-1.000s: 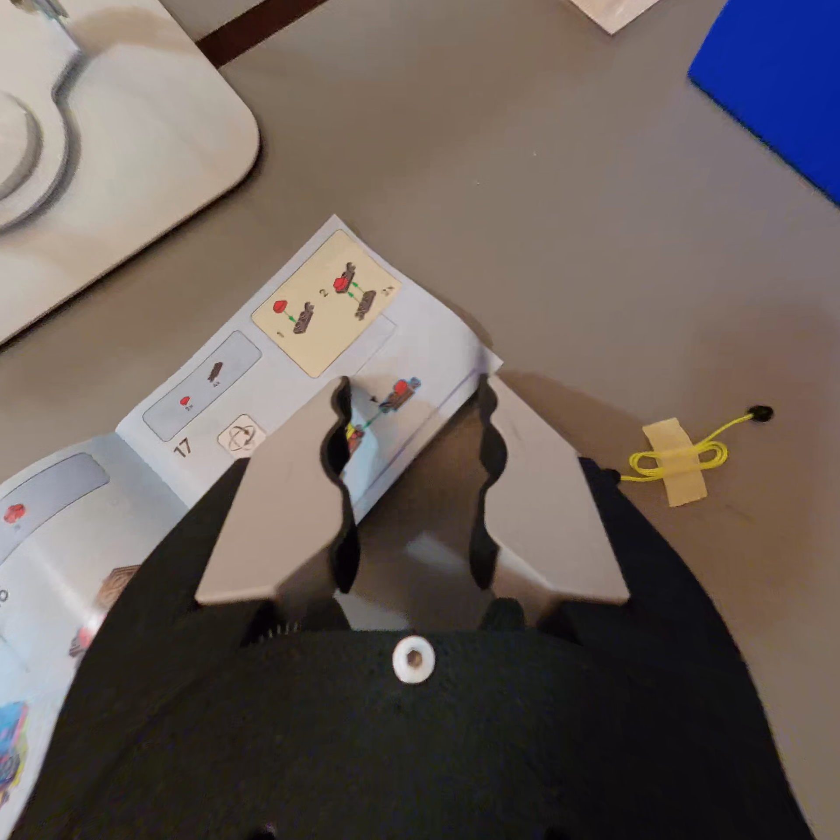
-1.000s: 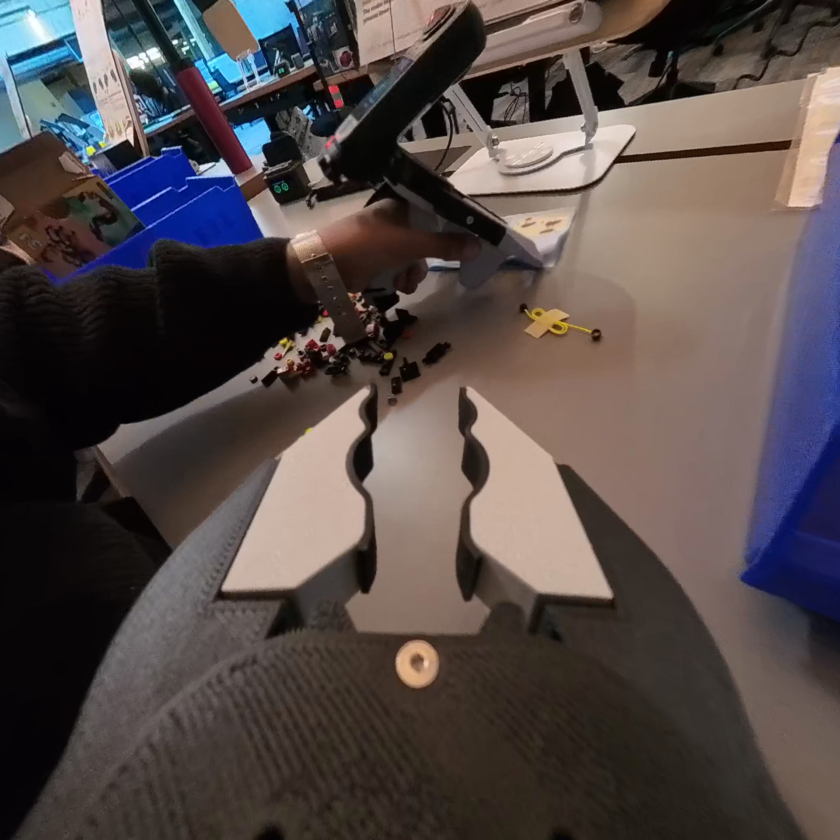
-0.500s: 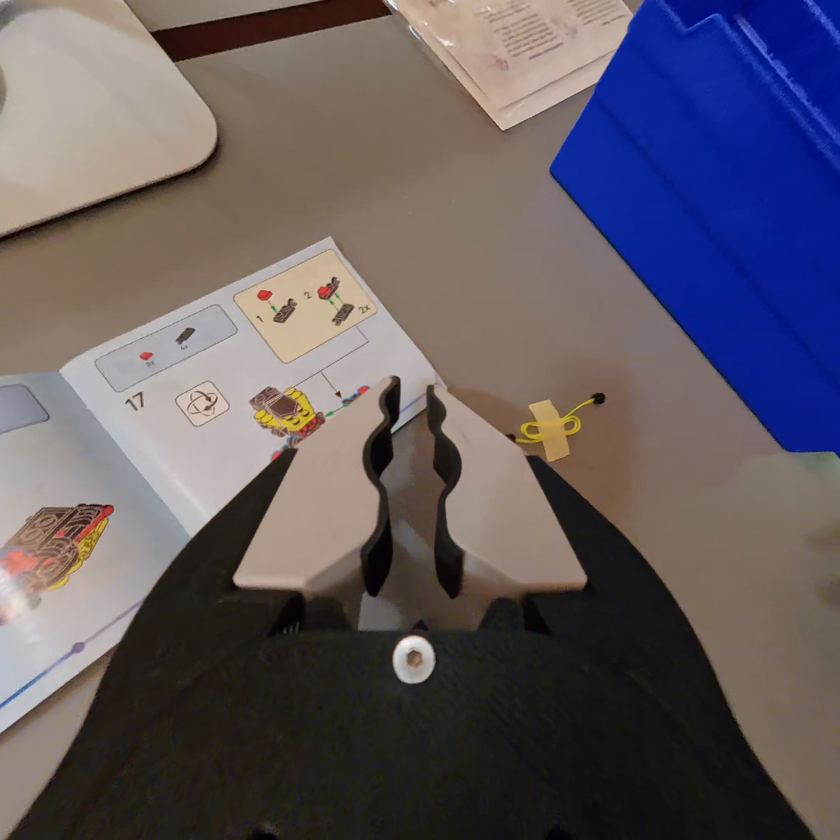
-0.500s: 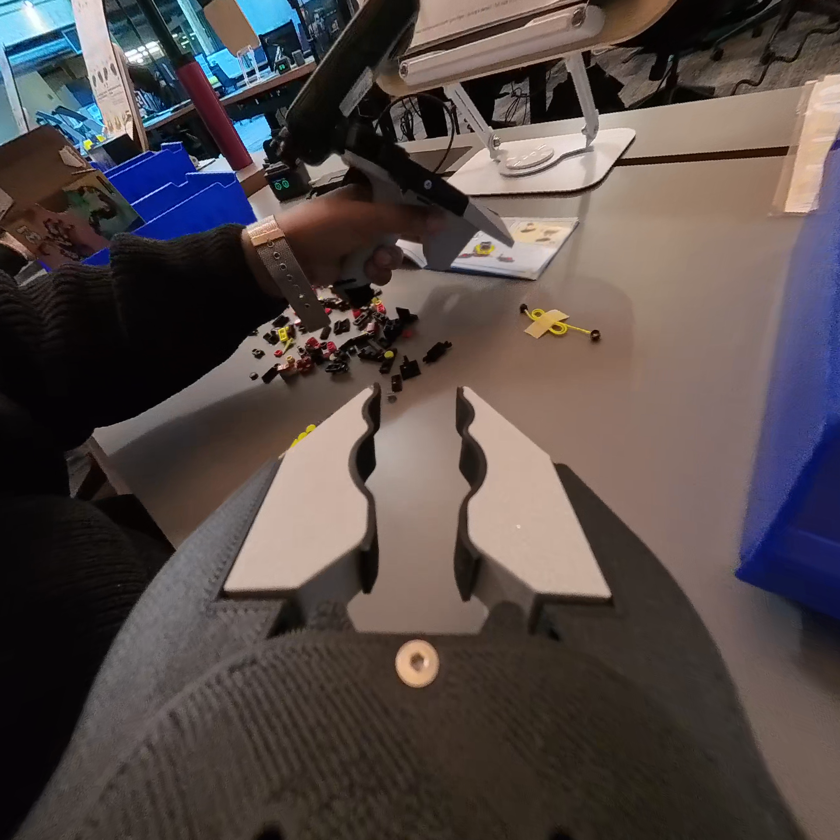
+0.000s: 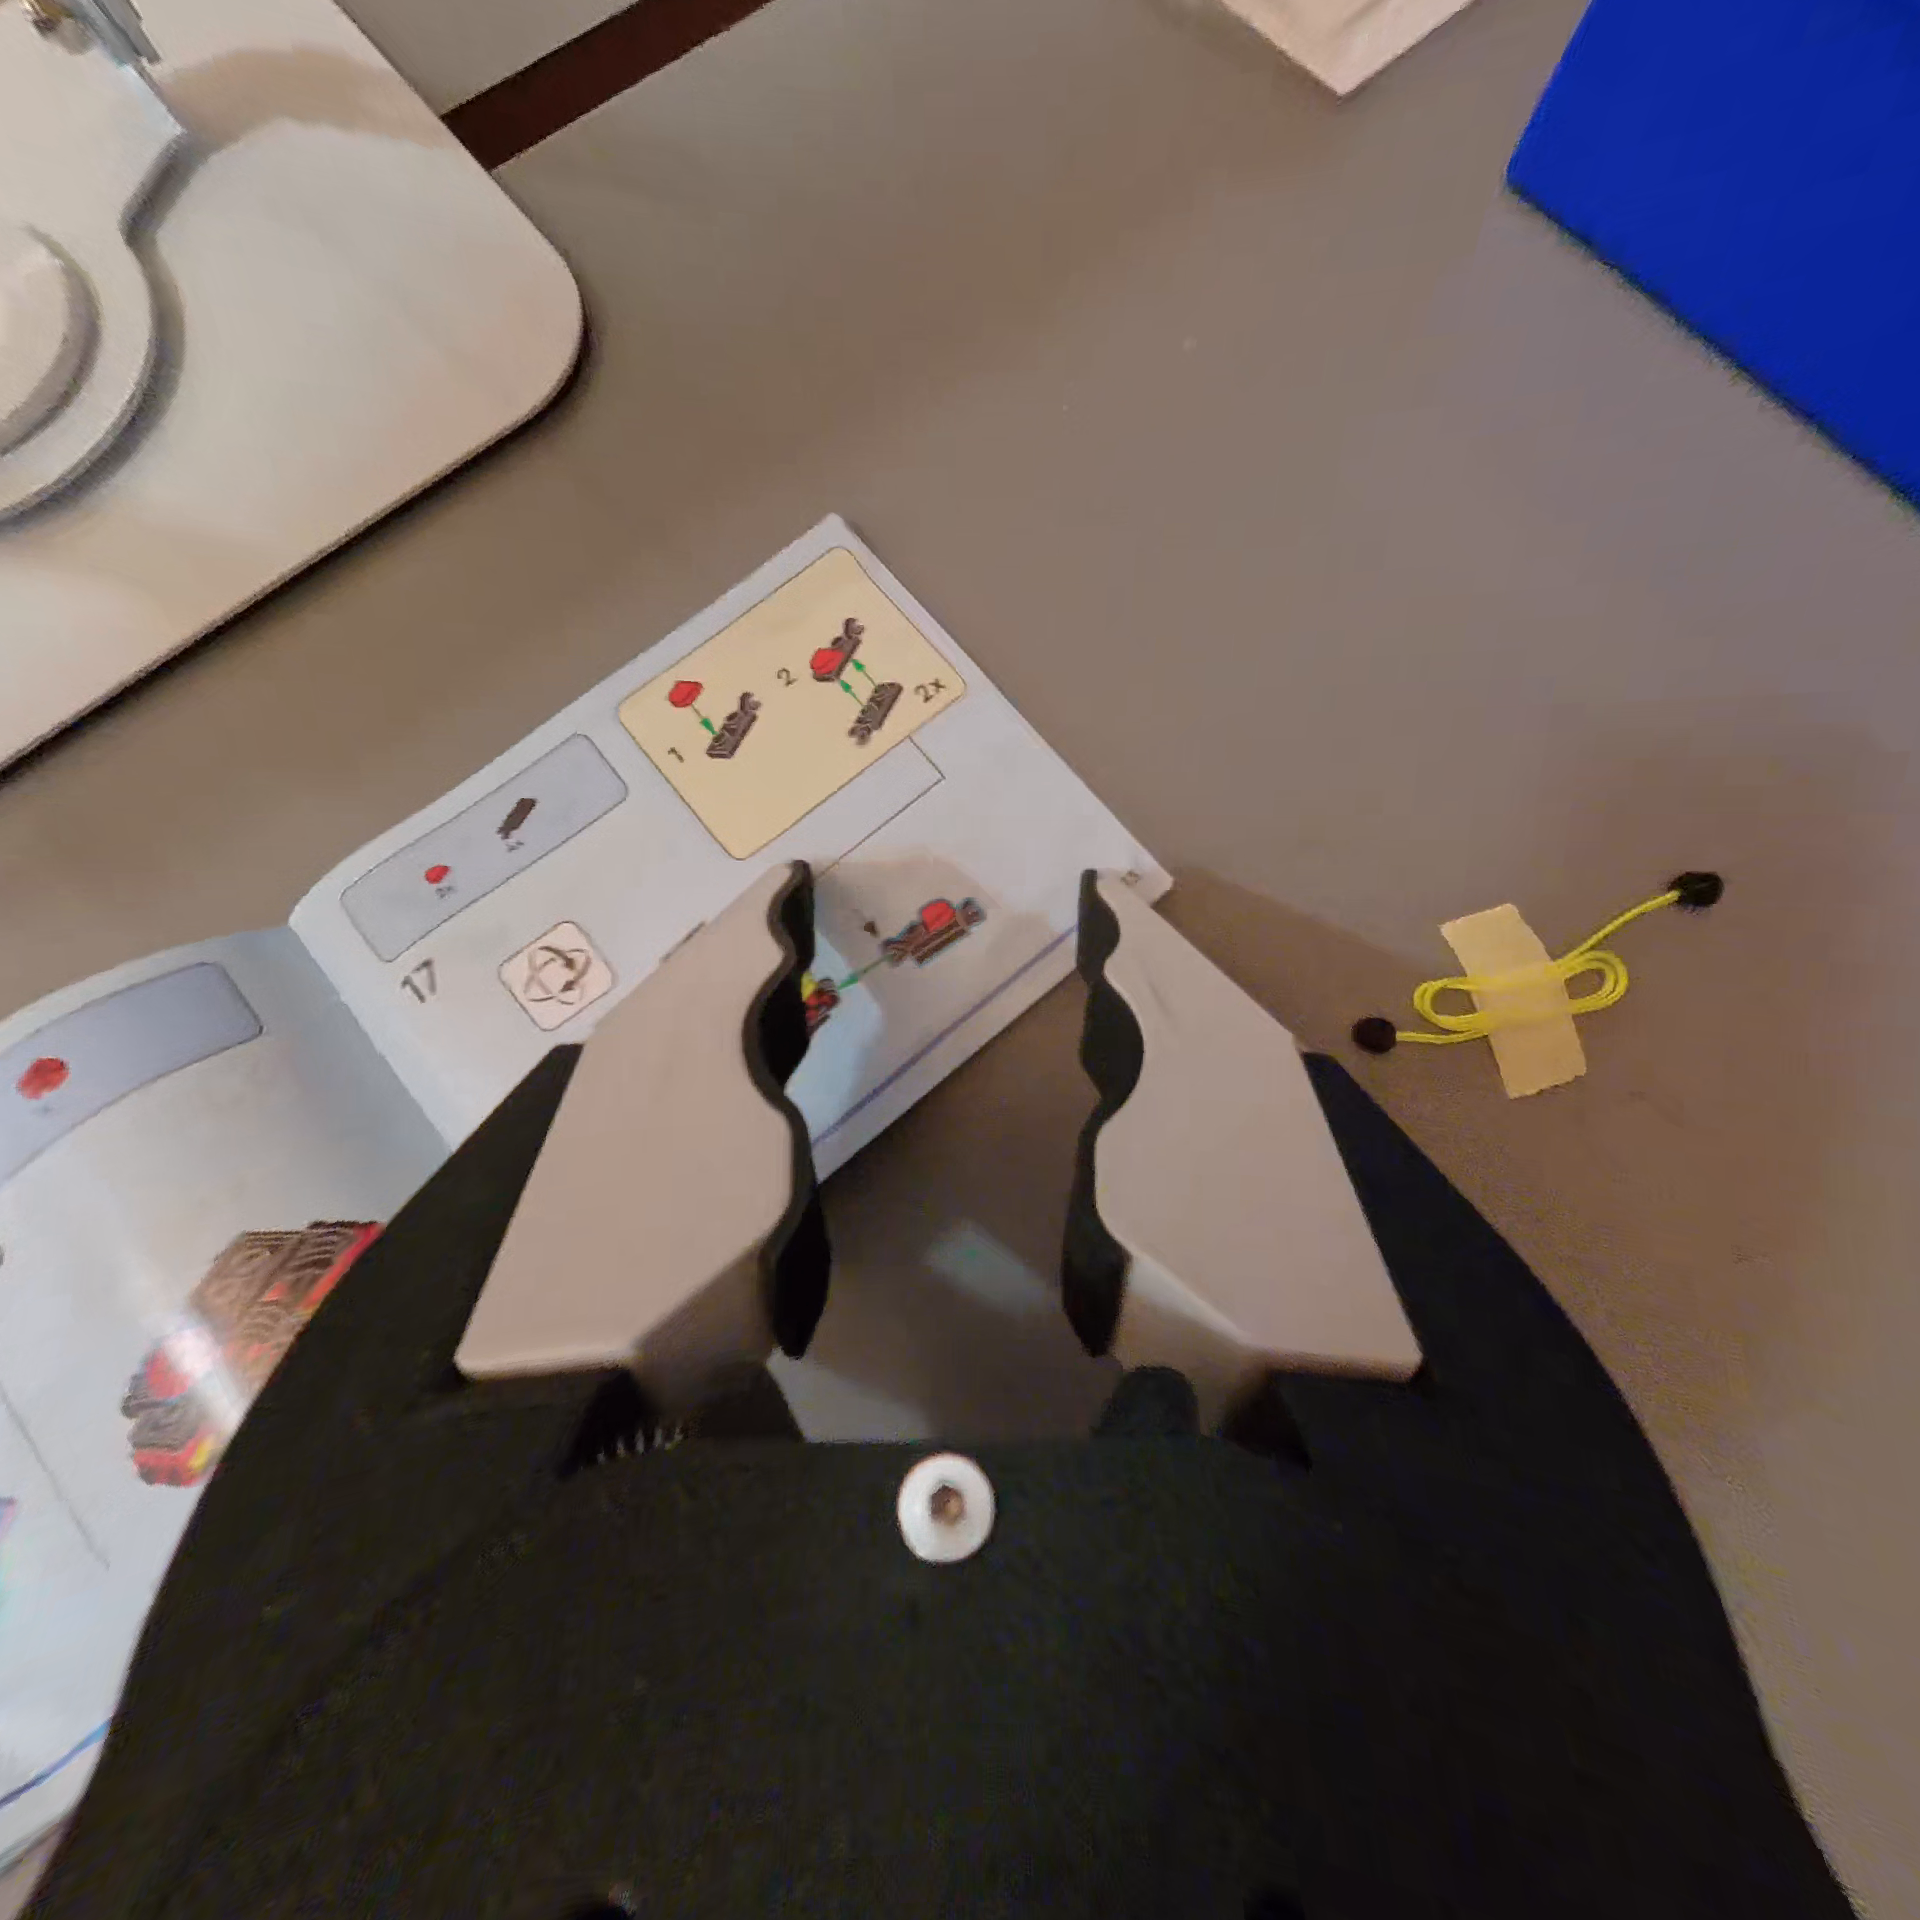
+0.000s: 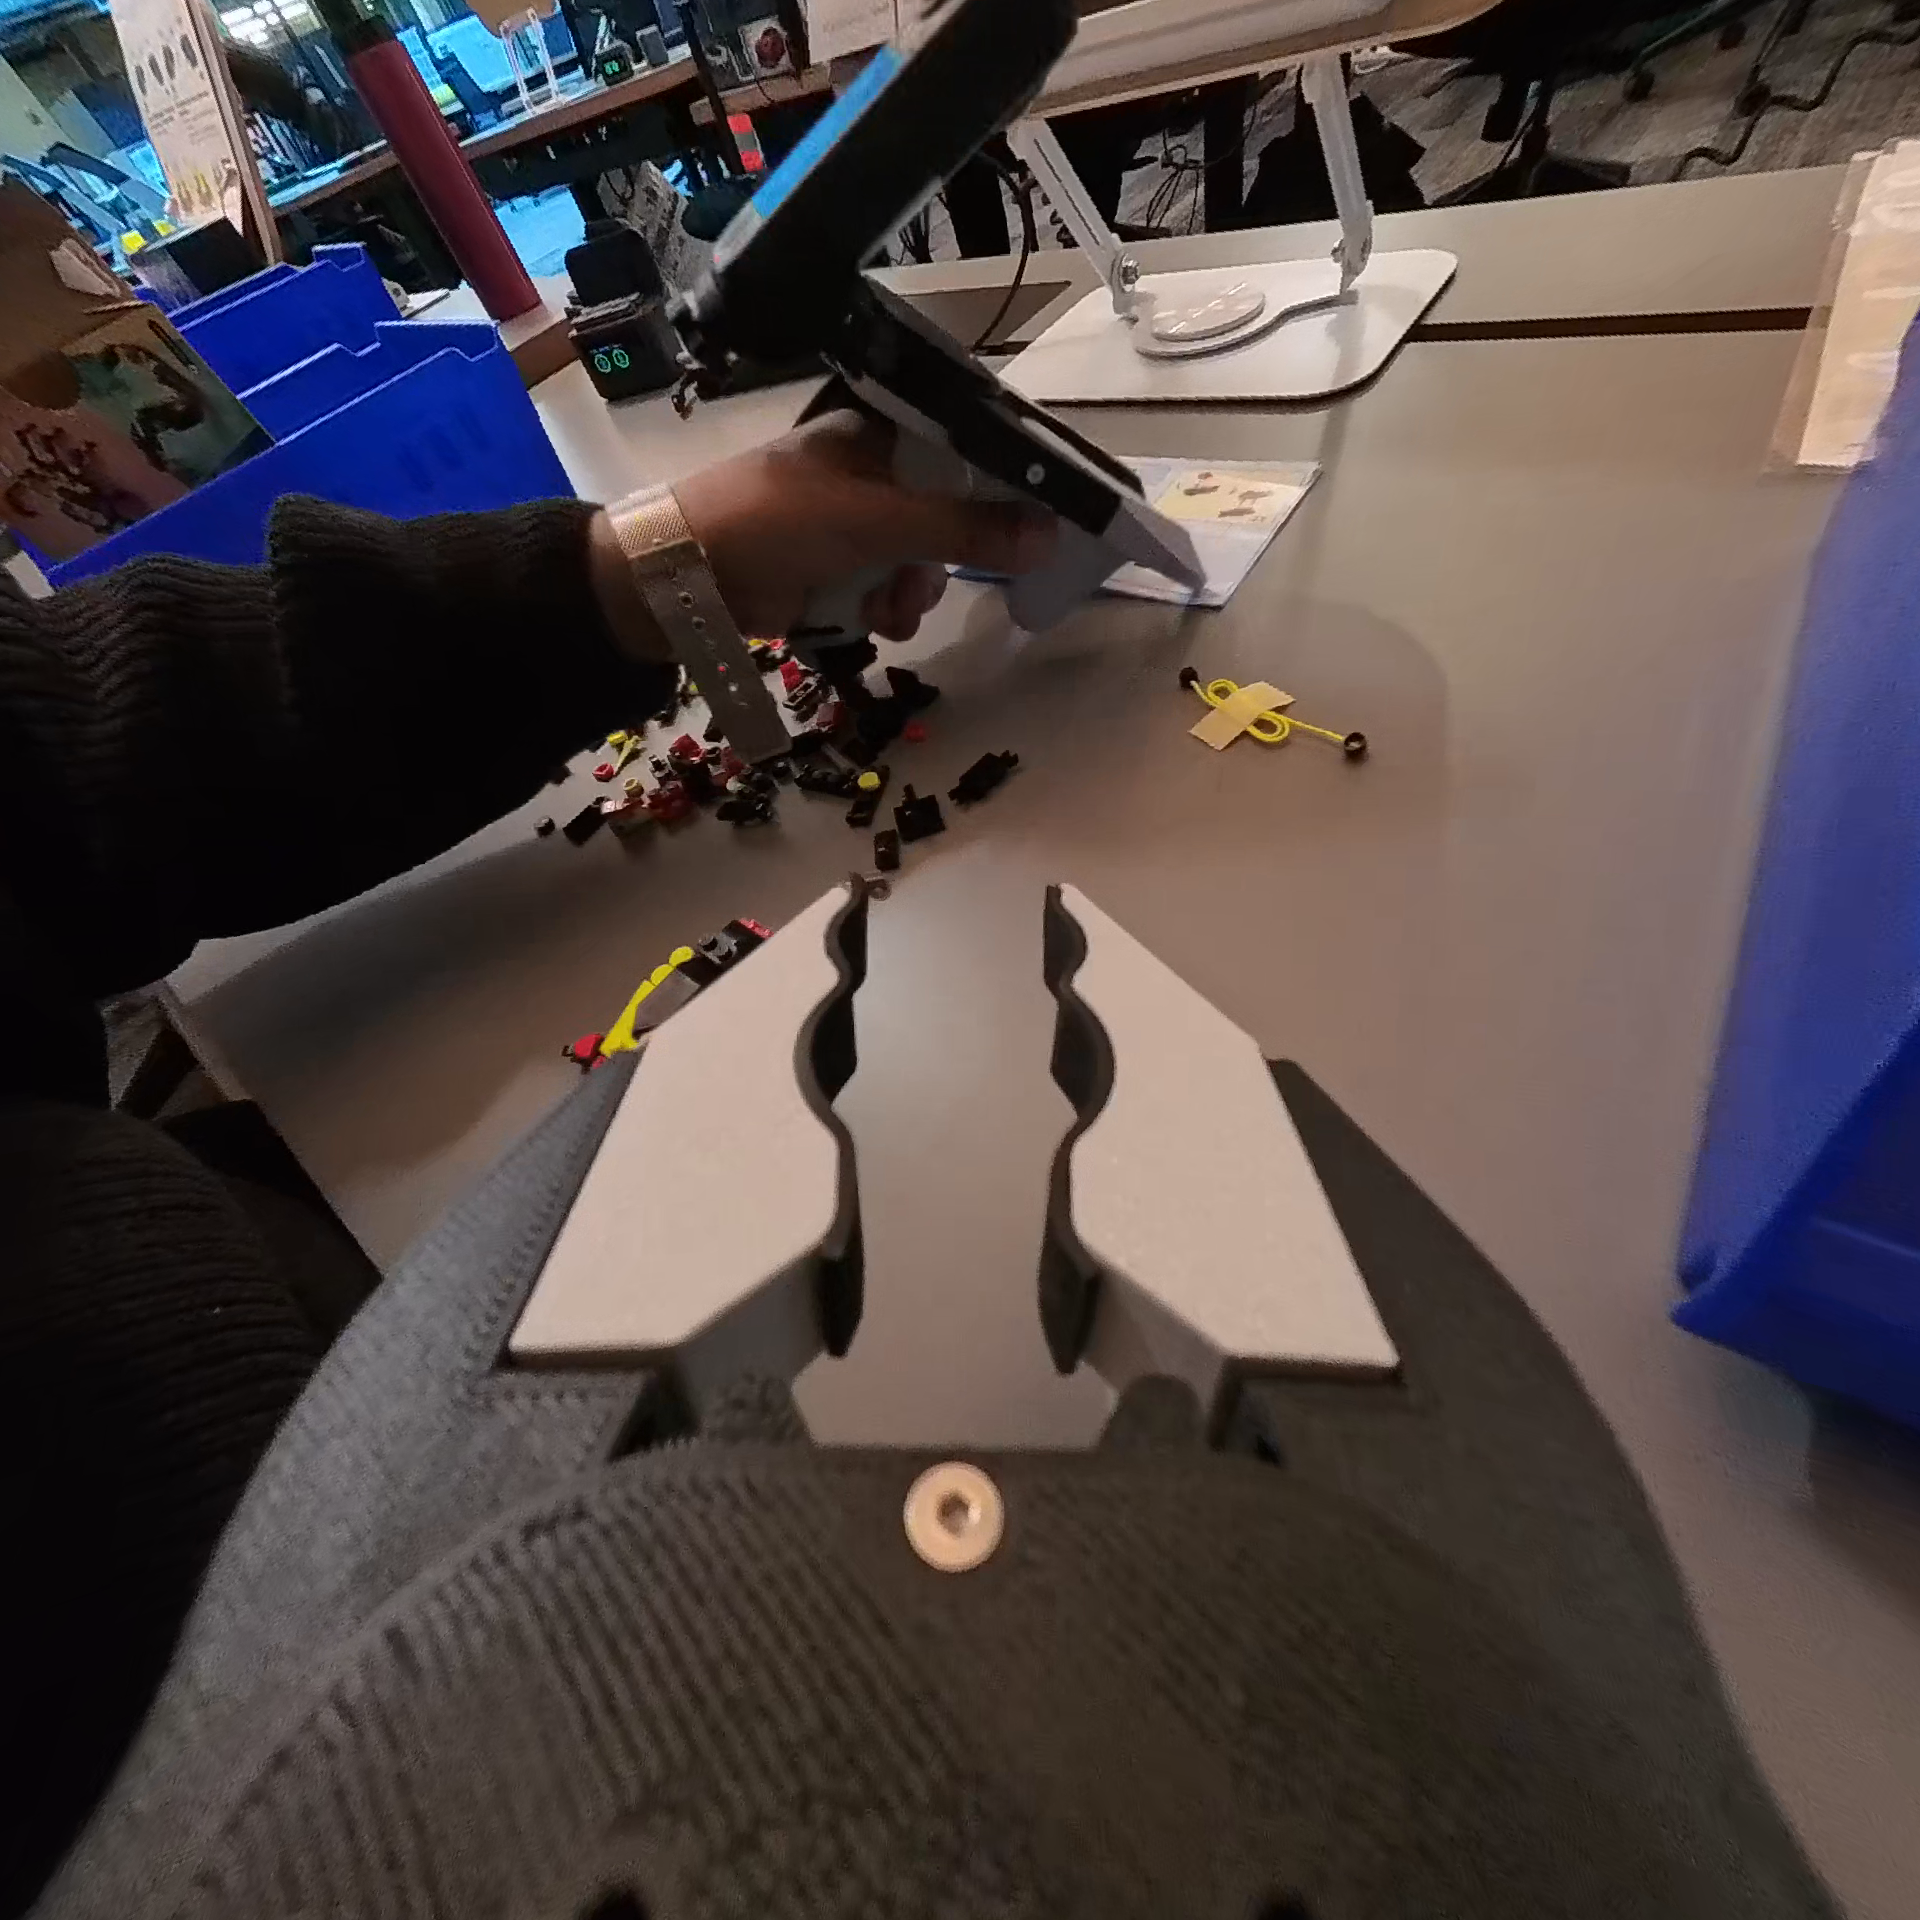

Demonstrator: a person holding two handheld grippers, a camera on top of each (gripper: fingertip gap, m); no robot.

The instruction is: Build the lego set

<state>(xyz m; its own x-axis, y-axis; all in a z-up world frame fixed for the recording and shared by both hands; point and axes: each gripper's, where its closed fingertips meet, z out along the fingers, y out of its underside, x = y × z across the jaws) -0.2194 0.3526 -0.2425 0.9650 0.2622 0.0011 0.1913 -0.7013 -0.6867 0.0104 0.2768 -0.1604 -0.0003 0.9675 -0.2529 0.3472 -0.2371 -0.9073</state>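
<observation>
The left tool [image 5: 940,883] is open with nothing between its fingers, and it hovers over the near right corner of an open instruction booklet [image 5: 644,831] lying on the grey tabletop [image 5: 1195,468]. A yellow cord with tape [image 5: 1512,1003] lies just to its right. The right tool [image 6: 951,899] is also open and bare above the tabletop, near a pile of small bricks [image 6: 790,769]. A blue bin [image 6: 1829,935] stands at the right.

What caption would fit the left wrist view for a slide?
Open left gripper poised over the corner of an open instruction booklet on a grey table, taped yellow cord beside it.
</observation>
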